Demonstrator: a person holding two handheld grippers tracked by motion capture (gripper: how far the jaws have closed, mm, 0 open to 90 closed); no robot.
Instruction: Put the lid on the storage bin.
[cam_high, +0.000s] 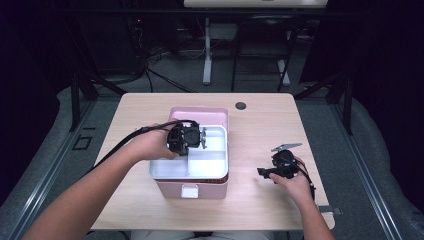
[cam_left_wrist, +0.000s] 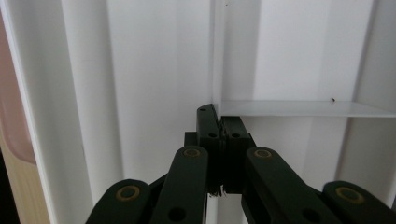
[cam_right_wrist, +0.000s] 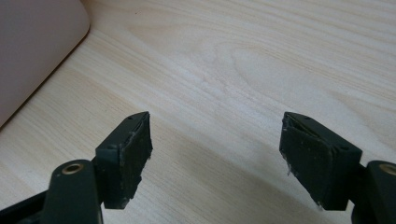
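I see the left hand-held gripper (cam_left_wrist: 219, 126) clamped on the white tray's (cam_high: 210, 162) divider inside the pink box (cam_high: 192, 187) mid-bench (cam_high: 260, 125). Right hand-held gripper (cam_right_wrist: 215, 149) gapes wide, empty, just right of the box.

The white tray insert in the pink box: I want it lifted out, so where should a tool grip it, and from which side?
Judging by its shape, grip the white tray insert by the thin upright divider between compartments, coming straight down from above. The pink box walls hug its outer rim, so the divider looks like the only free edge; the left tool is already shut there.
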